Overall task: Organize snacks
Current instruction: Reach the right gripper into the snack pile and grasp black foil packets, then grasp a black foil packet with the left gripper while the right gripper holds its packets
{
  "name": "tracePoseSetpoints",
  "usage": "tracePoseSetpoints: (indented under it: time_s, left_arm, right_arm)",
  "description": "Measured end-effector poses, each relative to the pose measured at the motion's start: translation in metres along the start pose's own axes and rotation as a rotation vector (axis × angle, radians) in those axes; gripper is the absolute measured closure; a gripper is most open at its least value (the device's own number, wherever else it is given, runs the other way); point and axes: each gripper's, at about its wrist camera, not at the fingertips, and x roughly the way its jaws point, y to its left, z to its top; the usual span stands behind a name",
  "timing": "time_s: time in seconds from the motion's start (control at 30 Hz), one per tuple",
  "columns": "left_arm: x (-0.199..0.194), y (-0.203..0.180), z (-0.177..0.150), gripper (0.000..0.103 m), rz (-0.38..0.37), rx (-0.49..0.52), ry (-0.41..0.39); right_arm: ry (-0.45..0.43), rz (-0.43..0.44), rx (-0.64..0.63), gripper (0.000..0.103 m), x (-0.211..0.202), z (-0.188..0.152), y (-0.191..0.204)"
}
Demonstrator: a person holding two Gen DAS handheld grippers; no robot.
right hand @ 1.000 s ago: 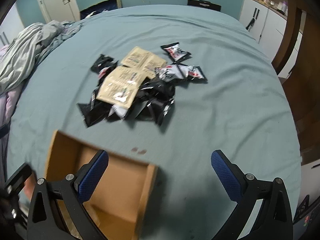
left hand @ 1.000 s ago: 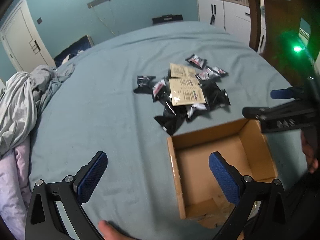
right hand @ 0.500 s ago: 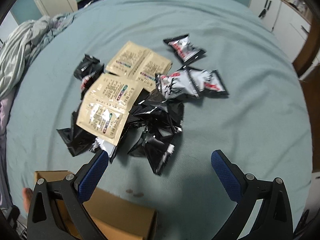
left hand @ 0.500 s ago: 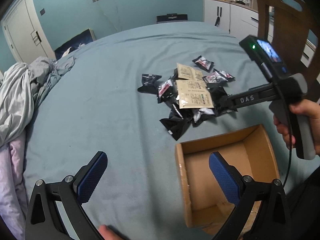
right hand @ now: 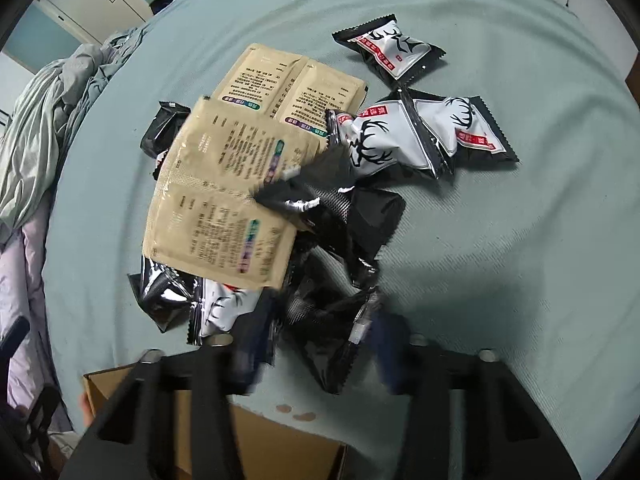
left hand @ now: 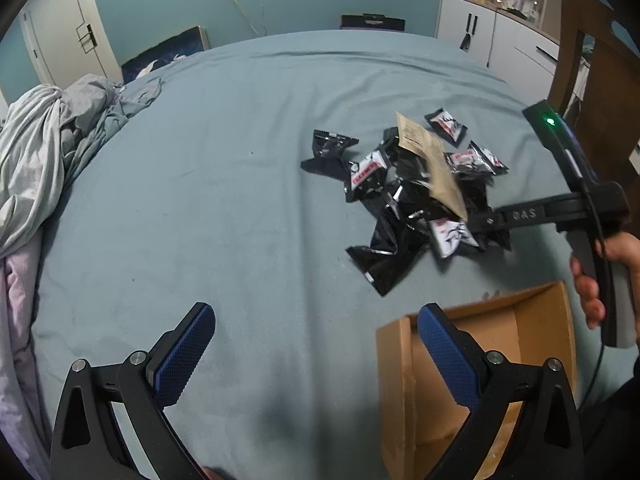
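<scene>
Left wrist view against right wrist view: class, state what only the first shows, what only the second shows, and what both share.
Only the left wrist view: the left gripper, jaws wide apart over the bedsheet, the hand holding the right tool, a wooden chair.

Only the right wrist view: the printed text on the tan sachets, the right gripper blurred around a black packet, jaws just closing.

Both: the snack pile, the cardboard box.

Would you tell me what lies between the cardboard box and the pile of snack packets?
Only bare blue-grey bedsheet separates the brown cardboard box from the snack packet pile, in the left wrist view.
</scene>
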Motion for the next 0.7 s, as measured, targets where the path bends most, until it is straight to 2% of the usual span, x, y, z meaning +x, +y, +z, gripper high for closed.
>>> tracePoseSetpoints:
  time_s: [0.17, 0.37, 0.47, 0.53, 0.63, 0.7]
  left_arm:
    - [0.005, 0.004, 0.003, 0.0, -0.042, -0.012, -0.002]
    - [0.018, 0.007, 0.016, 0.0, -0.112, 0.004, 0.016]
    - [0.032, 0.005, 0.024, 0.0, -0.12, 0.008, 0.046]
    - [0.043, 0.001, 0.029, 0.0, -0.122, 0.012, 0.062]
    - [0.053, -0.006, 0.034, 0.0, -0.128, 0.039, 0.066]
    - [0.06, -0.012, 0.035, 0.0, -0.117, 0.071, 0.066]
  right_arm:
    - [-0.049, 0.014, 0.004, 0.069, -0.023, -0.009, -0.001]
    - [-0.149, 0.069, 0.036, 0.069, -0.079, -0.044, -0.005]
    - [-0.193, 0.028, 0.024, 0.069, -0.099, -0.062, -0.007]
    - [-0.216, 0.006, 0.048, 0.069, -0.101, -0.062, -0.013]
    - [-0.206, 0.049, 0.115, 0.069, -0.093, -0.057, -0.028]
    - [-0.197, 0.036, 0.134, 0.069, -0.085, -0.053, -0.028]
